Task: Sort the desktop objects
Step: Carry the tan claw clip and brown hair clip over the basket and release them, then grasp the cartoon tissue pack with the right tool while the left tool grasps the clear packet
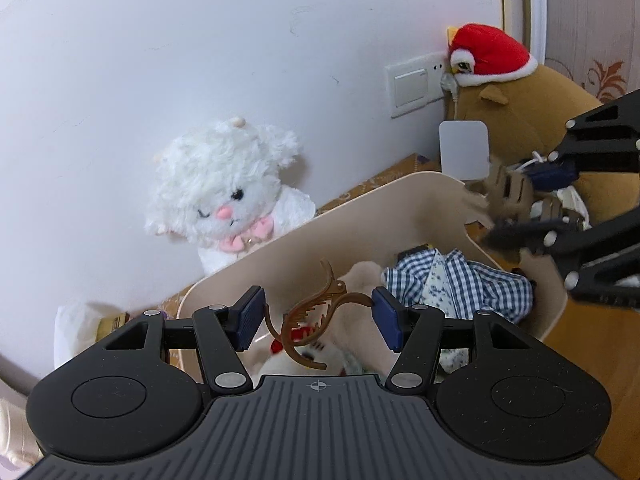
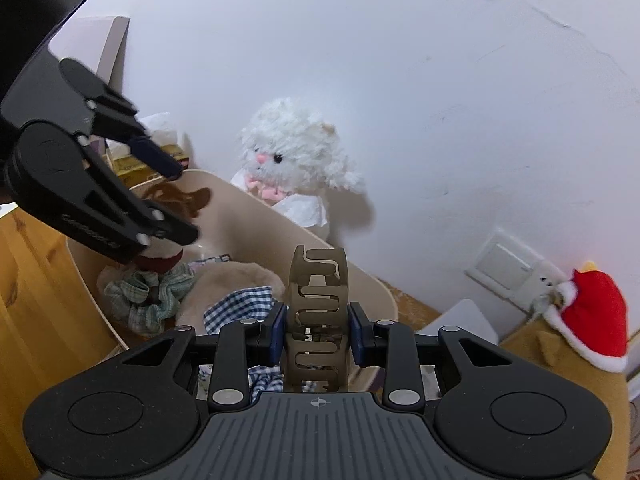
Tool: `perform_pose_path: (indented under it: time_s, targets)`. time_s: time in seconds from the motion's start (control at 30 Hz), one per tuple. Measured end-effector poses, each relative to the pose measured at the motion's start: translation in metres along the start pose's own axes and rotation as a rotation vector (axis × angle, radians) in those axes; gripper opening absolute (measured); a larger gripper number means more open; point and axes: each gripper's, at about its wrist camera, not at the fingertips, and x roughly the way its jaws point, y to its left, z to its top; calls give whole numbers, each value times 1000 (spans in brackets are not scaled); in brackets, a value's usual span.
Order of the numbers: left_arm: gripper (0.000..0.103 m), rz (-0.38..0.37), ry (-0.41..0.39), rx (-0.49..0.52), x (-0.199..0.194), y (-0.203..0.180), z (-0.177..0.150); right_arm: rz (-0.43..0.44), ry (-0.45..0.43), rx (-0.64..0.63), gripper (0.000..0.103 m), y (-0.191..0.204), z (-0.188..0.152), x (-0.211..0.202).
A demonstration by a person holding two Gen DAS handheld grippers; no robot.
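Left gripper (image 1: 318,320) over the near end of a beige bin (image 1: 304,236). Fingers fairly wide, blue pads (image 1: 387,318) apart. A brown claw hair clip (image 1: 316,312) sits between them, opened up; one curved arm reaches the right pad, the other arm lies close to the left pad. Whether both pads press on it I cannot tell for certain, but the clip hangs above the bin contents, carried there.

Right gripper (image 2: 317,334) held narrow, its fingers clamped on a grey-brown hair claw (image 2: 318,312) with interlocking teeth, upright, gripped on both flanks. From the left wrist view this gripper enters at the right edge, blurred, over the far right end of the bin.

Bin contents: blue checked cloth (image 1: 460,284), cream plush piece (image 2: 232,284), green checked scrunchie (image 2: 148,296), a small plush with a red scarf under the left gripper.

Bin stands on a wooden bench (image 2: 36,280) against a white wall. White fluffy plush toy (image 1: 224,192) sits behind the bin, leaning at the wall. Brown plush (image 1: 540,120) with a red hat (image 1: 492,50) to the right, by a wall switch (image 1: 412,86). A small white box (image 1: 464,150) stands just in front of the brown plush.
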Motion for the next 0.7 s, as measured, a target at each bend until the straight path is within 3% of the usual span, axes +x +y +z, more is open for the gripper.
perform_pose_path:
  time_s: [0.37, 0.6, 0.67, 0.7]
  targets:
    - [60, 47, 73, 18, 38, -16, 3, 94, 73, -2, 30, 5, -8, 46]
    - [62, 49, 106, -2, 41, -14, 1, 96, 85, -8, 63, 10, -8, 53]
    - [77, 68, 105, -12, 38, -12, 0, 91, 77, -8, 67, 9, -7, 50]
    - [79, 74, 100, -13, 36, -12, 0, 88, 73, -4, 71, 8, -8, 49]
